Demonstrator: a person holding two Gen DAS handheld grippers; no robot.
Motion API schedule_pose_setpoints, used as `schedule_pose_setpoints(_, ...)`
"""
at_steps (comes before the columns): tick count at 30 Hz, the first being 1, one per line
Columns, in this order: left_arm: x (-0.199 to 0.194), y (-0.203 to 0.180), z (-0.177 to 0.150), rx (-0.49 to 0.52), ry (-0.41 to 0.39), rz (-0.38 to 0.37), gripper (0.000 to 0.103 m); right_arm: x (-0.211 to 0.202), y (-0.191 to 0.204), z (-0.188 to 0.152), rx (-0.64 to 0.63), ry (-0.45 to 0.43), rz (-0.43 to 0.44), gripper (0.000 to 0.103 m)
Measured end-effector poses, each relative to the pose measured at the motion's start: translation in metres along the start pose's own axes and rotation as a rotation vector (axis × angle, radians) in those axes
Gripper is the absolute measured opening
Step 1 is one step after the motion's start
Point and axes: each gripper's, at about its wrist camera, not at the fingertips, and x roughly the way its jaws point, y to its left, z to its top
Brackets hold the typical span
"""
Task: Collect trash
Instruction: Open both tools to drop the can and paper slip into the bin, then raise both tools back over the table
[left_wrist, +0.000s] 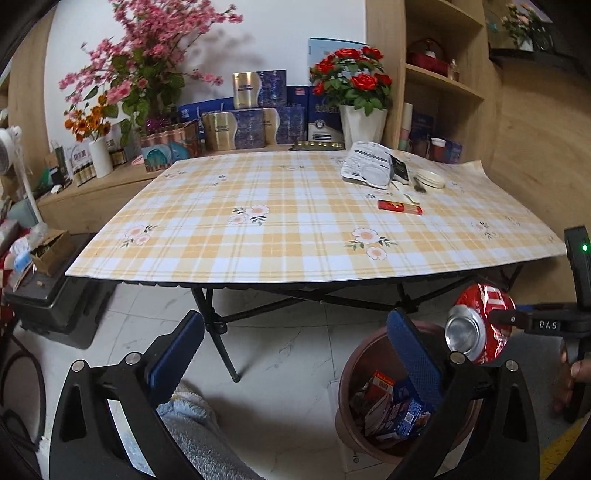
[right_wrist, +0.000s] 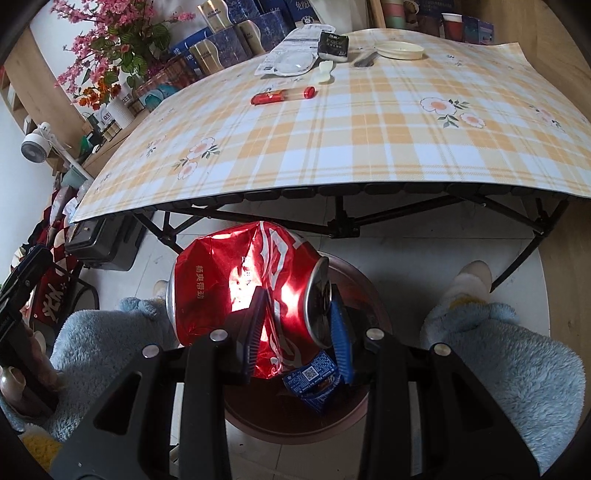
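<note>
**Crushed can held over the bin**

Above the round reddish-brown plastic bin (left_wrist: 347, 391) on the pale tiled floor, the right gripper (right_wrist: 295, 332) clamps a crushed red aluminium drink can (right_wrist: 247, 295). Blue ridged pads press the can near its top rim; can lies sideways, silver base facing the left wrist camera. From that view the can (left_wrist: 478, 325) hangs just over the bin's far right edge, with a hand (left_wrist: 569, 380) on the black handle behind it.

Left gripper (left_wrist: 295, 354): jaws spread wide, nothing between them. Its right blue pad overlaps the bin's mouth in the picture; left pad sits over bare floor.

Inside the bin: a blue snack wrapper (left_wrist: 404, 410) and an orange-red carton (left_wrist: 380, 384), jumbled together. Right wrist view shows the blue wrapper (right_wrist: 312, 380) directly under the can.

Folding table with yellow-and-white checked floral cloth (left_wrist: 280, 236) stands beyond the bin. Far right corner of the cloth: flattened white printed packet (left_wrist: 367, 166), small black sachet (left_wrist: 400, 170), shallow cream lid (left_wrist: 430, 179), red tube-shaped wrapper (left_wrist: 399, 207) lying nearer the middle, apart from the rest.

Fluffy light-blue trouser legs (right_wrist: 498, 354) flank the bin on both sides.
</note>
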Motion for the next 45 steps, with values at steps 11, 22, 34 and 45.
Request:
schedule_pose_setpoints(11, -0.002, 0.013, 0.001, -0.071, -0.004, -0.006, 0.097, 0.0, 0.0, 0.002, 0.003, -0.003, -0.006, 0.064)
schedule_pose_setpoints(22, -0.002, 0.012, 0.001, -0.07, -0.003, -0.001, 0.097, -0.022, -0.013, 0.016, 0.052, -0.097, -0.043, 0.097)
schedule_pose_setpoints(34, 0.006, 0.015, 0.02, -0.092, -0.006, -0.004, 0.097, -0.065, -0.032, 0.057, 0.05, -0.211, -0.156, 0.097)
schedule_pose_setpoints(45, 0.014, 0.002, 0.067, -0.065, -0.067, -0.058, 0.097, -0.084, -0.03, 0.086, -0.124, -0.298, -0.226, 0.097)
